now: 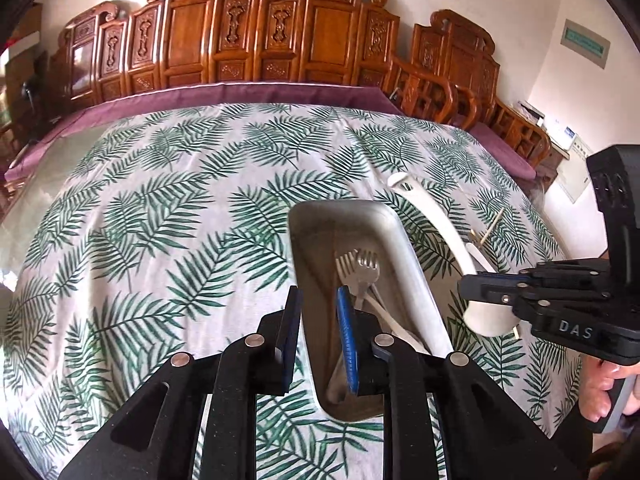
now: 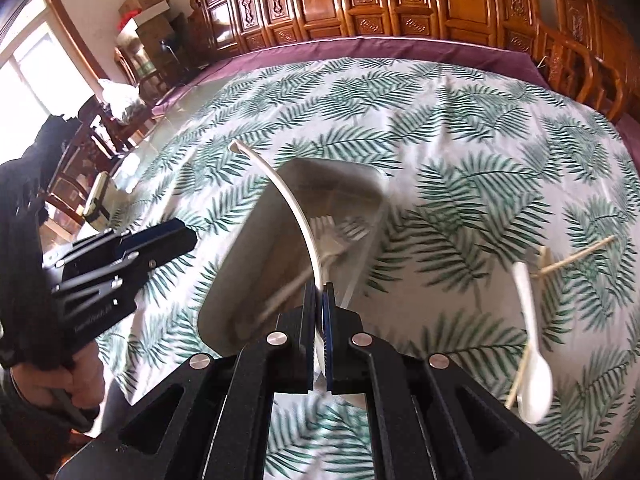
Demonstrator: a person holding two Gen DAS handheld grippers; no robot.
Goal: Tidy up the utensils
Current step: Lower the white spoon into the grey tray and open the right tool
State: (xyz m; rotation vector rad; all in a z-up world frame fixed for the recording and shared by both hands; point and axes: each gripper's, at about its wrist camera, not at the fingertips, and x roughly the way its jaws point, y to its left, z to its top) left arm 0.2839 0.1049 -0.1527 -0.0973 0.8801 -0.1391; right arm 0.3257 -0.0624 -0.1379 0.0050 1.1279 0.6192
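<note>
Your left gripper (image 1: 318, 312) hangs over the near end of the metal tray (image 1: 404, 264), its jaws a little apart with nothing between them — one blue pad (image 1: 347, 344) sits above the tray's floor, the other outside the left wall. Inside the tray lie two forks (image 1: 360, 270), tines pointing away from you, with a white handle beside them.

Your right gripper (image 2: 319, 304) is clamped on a large white spoon (image 2: 280, 188); the jaws pinch it near the bowl end and its curved handle arcs up and away over the tray (image 2: 240, 248). From the left wrist view, that spoon (image 1: 436, 216) sits just to the right of the tray, above the leaf-print tablecloth (image 1: 160, 200).

Still out on the cloth, to the right of the tray, a smaller white spoon (image 2: 532, 340) lies across a loose chopstick (image 2: 520, 376), with another chopstick (image 2: 576, 254) just beyond. Carved wooden chairs (image 1: 240, 36) line the far side of the table.
</note>
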